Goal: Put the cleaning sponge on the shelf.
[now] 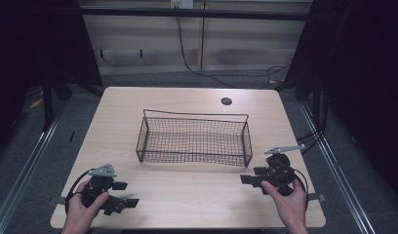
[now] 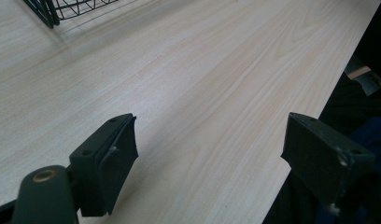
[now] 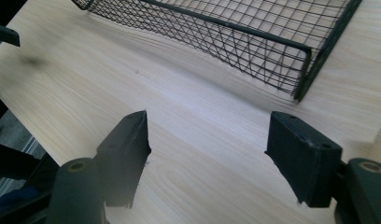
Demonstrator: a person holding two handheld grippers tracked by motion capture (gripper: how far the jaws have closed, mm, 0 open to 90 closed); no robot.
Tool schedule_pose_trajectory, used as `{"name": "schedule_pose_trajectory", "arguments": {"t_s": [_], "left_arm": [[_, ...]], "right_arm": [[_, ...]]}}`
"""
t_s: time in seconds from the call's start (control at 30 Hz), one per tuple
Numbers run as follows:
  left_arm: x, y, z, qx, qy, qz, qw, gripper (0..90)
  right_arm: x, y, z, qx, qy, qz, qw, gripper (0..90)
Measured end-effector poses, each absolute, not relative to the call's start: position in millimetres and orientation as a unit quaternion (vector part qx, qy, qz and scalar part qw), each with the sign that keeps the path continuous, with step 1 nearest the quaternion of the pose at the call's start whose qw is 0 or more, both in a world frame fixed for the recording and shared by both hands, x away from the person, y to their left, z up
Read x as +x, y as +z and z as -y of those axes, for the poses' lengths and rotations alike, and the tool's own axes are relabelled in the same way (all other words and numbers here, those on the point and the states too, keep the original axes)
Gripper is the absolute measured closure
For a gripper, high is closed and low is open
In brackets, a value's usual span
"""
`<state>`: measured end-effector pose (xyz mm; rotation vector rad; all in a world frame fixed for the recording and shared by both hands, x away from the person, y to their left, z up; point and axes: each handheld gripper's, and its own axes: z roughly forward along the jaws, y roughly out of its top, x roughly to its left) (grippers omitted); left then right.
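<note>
On one table [image 1: 187, 195]: one wire basket [image 1: 193, 139], two grippers.

The high view is dim — the light wood counter [image 1: 187, 195] is the one evenly lit patch, while the surroundings at 9 and 3 o'clock sink into near black. Light falls from overhead, so the wire basket [image 1: 193, 137] casts only a faint, soft shadow at its base. Detail there is soft and slightly grainy. In both gripper views the counter is bright with a pale sheen toward 12 o'clock — the near black fingers [image 2: 104, 165] [image 3: 125, 154] look blurred and almost featureless.
</note>
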<state>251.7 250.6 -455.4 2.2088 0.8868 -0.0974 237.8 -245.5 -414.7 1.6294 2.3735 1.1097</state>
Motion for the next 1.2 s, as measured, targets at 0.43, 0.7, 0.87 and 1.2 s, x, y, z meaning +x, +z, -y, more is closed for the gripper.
{"name": "schedule_pose_trajectory", "arguments": {"t_s": [0.43, 0.7, 0.87, 1.2], "left_arm": [[251.8, -455.2, -251.3, 0.859, -0.040, -0.347, 0.373, 17.4], [251.9, -455.2, -251.8, 0.857, -0.038, -0.350, 0.376, 17.3], [252.1, -455.4, -251.7, 0.858, -0.040, -0.349, 0.374, 17.3], [252.3, -455.7, -251.7, 0.858, -0.043, -0.350, 0.373, 17.3]], "right_arm": [[245.4, -387.4, 257.2, 0.516, 0.355, -0.779, 0.010, 21.2], [253.0, -376.1, 267.5, 0.533, 0.331, -0.779, 0.004, 22.5], [259.1, -370.9, 277.9, 0.545, 0.319, -0.776, -0.007, 15.5], [265.4, -372.3, 296.6, 0.564, 0.284, -0.775, -0.029, 18.2]]}}
